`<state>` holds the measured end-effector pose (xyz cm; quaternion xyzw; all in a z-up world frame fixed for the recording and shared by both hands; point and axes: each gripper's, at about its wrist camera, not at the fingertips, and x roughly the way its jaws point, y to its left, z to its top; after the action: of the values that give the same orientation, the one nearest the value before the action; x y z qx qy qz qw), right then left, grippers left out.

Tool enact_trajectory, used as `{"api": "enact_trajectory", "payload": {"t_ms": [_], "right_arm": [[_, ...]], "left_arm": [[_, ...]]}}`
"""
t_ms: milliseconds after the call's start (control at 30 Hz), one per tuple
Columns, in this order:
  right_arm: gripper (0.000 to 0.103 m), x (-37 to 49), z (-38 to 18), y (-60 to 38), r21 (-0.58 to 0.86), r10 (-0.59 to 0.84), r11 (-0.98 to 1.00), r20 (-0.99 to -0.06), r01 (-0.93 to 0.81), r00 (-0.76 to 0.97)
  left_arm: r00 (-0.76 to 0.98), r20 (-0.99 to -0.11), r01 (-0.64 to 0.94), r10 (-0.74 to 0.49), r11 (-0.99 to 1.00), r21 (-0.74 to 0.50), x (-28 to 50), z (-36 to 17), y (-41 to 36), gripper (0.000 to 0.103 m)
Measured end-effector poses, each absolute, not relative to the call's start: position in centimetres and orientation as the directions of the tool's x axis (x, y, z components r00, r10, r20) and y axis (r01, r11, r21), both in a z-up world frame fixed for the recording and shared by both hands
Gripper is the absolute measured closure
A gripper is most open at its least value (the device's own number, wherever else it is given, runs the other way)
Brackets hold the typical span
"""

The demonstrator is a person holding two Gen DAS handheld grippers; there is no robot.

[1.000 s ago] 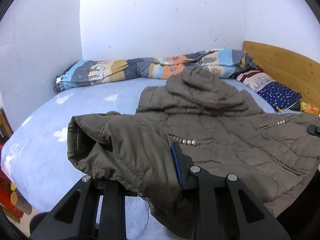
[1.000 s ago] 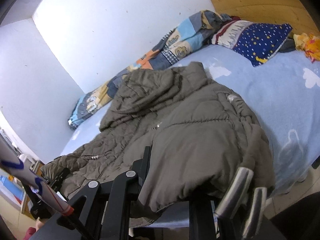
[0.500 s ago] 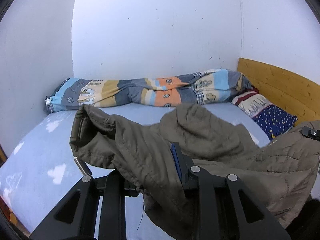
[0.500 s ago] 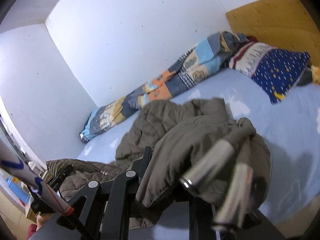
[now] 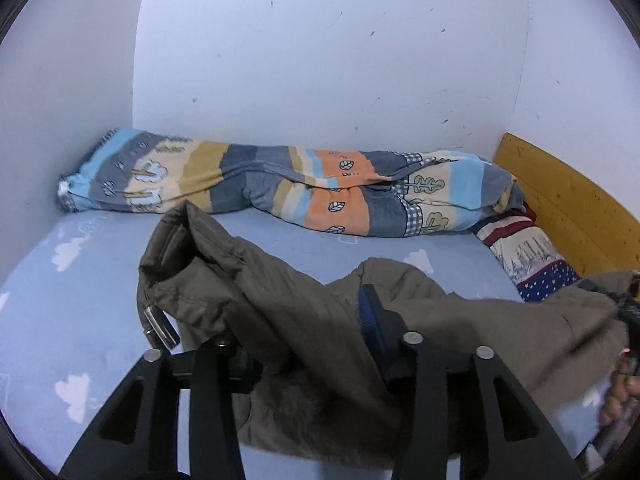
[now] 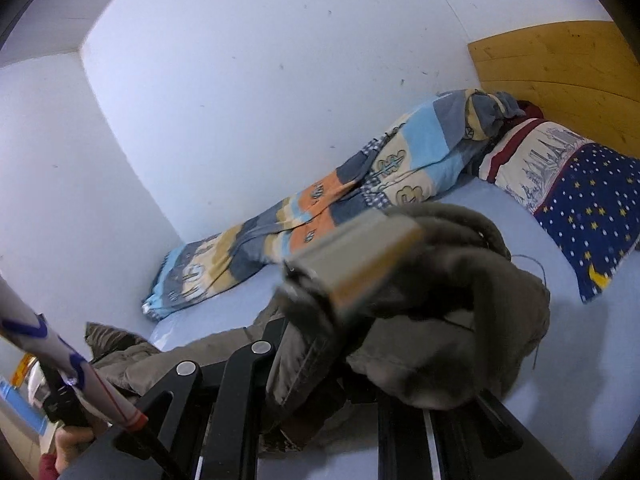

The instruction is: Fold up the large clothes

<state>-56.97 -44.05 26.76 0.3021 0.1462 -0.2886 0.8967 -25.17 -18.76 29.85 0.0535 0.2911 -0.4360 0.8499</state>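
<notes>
An olive-brown padded jacket [image 5: 288,320] hangs lifted off the light blue bed [image 5: 80,288]. My left gripper [image 5: 304,344] is shut on the jacket's fabric near a sleeve, whose open cuff sticks up to the left. My right gripper [image 6: 332,364] is shut on the other side of the jacket [image 6: 448,320], which bunches over its fingers. A blurred grey tab [image 6: 352,256] of the jacket swings in front of the right camera. The jacket stretches between both grippers.
A rolled striped quilt [image 5: 288,192] lies along the far wall. A starred blue pillow [image 6: 580,208] sits by the wooden headboard [image 6: 560,80] on the right. White walls close in at the back and left. The person's hands show at the frame edges.
Both grippers have raised the jacket from lying flat on the bed to hanging in the air. The hood and body have left the mattress, and the views tilt up toward the wall.
</notes>
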Motion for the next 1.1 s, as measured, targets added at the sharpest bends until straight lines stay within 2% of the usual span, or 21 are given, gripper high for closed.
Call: {"api": "enact_trajectory", "payload": {"t_ms": [133,267,367,433,500,533,567,633,800,900,1000,1100], "right_arm": [[0.086,-53.5,24.2,-49.0,0.448,-0.454,0.616,-0.469,0.648,0.757],[0.086,-49.7,21.2,-53.3,0.433,-0.456,0.578,-0.532,0.692,0.714],[0.086,-47.2,18.8,-55.8,0.413,-0.456,0.549,-0.581,0.727,0.674],[0.086,-45.5,16.9,-57.3,0.388,-0.459,0.522,-0.622,0.759,0.634],[0.082,-44.8,15.5,-58.8,0.425,-0.422,0.484,-0.653,0.765,0.629],[0.076,-44.7,15.1,-59.5,0.456,-0.396,0.469,-0.656,0.756,0.642],[0.068,-45.0,14.9,-60.1,0.521,-0.348,0.440,-0.652,0.731,0.674],[0.062,-45.5,15.3,-60.6,0.566,-0.309,0.430,-0.640,0.704,0.704],[0.059,-47.9,16.6,-59.7,0.604,-0.267,0.476,-0.593,0.639,0.759],[0.057,-49.0,16.6,-59.8,0.650,-0.237,0.460,-0.567,0.605,0.789],[0.046,-50.3,16.3,-61.0,0.774,-0.176,0.380,-0.478,0.507,0.861],[0.035,-52.0,16.9,-61.9,0.847,-0.190,0.317,-0.383,0.426,0.904]], "left_arm": [[0.401,-0.552,0.794,-0.731,0.578,-0.189,-23.0,29.8,-19.9,0.054],[0.448,-0.512,0.790,-0.733,0.593,-0.158,-22.0,29.9,-18.8,0.034],[0.515,-0.478,0.773,-0.712,0.626,-0.101,-21.6,29.9,-17.9,0.033],[0.508,-0.489,0.786,-0.709,0.614,-0.074,-21.4,29.4,-18.3,0.033],[0.486,-0.509,0.802,-0.711,0.594,-0.065,-21.5,28.7,-19.2,0.033],[0.465,-0.523,0.816,-0.714,0.575,-0.061,-21.7,28.1,-20.2,0.033],[0.455,-0.532,0.823,-0.714,0.565,-0.055,-22.0,27.5,-20.9,0.033],[0.435,-0.550,0.838,-0.713,0.544,-0.043,-22.8,26.2,-22.6,0.033],[0.359,-0.600,0.877,-0.715,0.478,-0.045,-25.0,22.6,-27.7,0.033],[0.361,-0.616,0.889,-0.699,0.458,0.002,-26.1,20.5,-30.7,0.033],[0.395,-0.642,0.878,-0.658,0.476,0.052,-25.8,18.7,-33.1,0.033],[0.400,-0.692,0.861,-0.601,0.505,0.059,-24.2,16.7,-35.1,0.033]]}}
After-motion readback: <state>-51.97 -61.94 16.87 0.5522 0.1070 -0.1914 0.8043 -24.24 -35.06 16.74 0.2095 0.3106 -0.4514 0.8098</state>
